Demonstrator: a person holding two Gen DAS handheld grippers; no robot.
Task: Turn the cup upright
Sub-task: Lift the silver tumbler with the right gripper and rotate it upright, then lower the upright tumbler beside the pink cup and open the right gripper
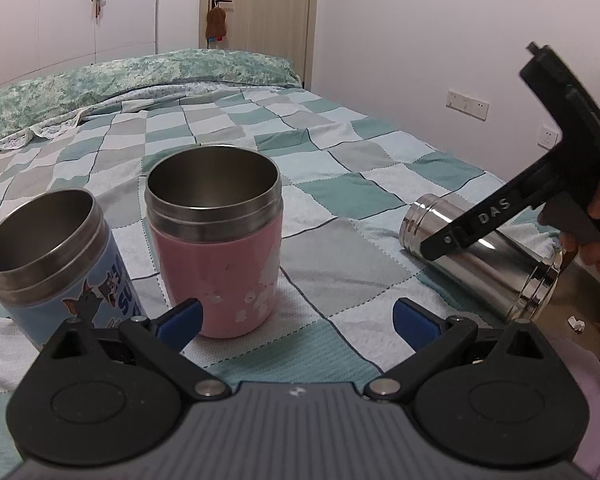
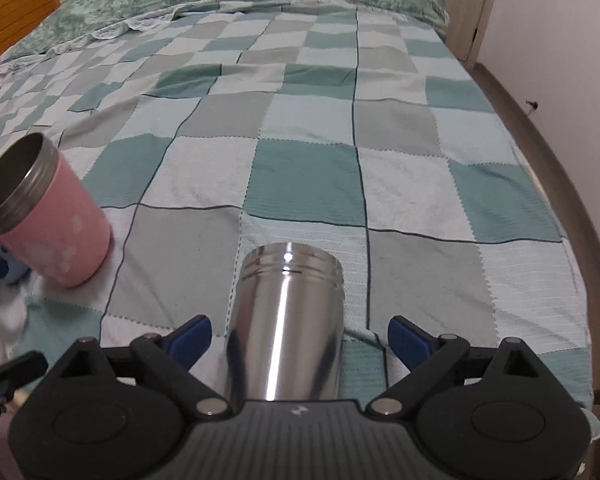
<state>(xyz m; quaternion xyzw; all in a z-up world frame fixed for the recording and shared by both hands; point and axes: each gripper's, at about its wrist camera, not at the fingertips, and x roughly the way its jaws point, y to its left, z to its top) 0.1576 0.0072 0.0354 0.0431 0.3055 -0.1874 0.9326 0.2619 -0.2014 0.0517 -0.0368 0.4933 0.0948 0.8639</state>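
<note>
Here the steel cup (image 2: pixel 286 320) lies on its side on the bed (image 2: pixel 300 120), and in the right wrist view its near end is hidden behind the body of the right hand-held gripper (image 2: pixel 299 338), so I cannot tell which end is the mouth. The blue fingers (image 2: pixel 408 342) of this gripper stand wide apart, one on each side of the cup, and they hold nothing. The left hand-held gripper (image 1: pixel 296 322) is also wide open and has nothing in it; the pink cup (image 1: pixel 216 240) stands upright just before it, with the blue cartoon cup (image 1: pixel 56 256) beside, partly cut off in the right view. The steel cup is near the right edge of the bed, with free checked blanket beyond it. Behind are a pillow (image 1: pixel 132 76), a door (image 1: pixel 260 20) and white walls
</note>
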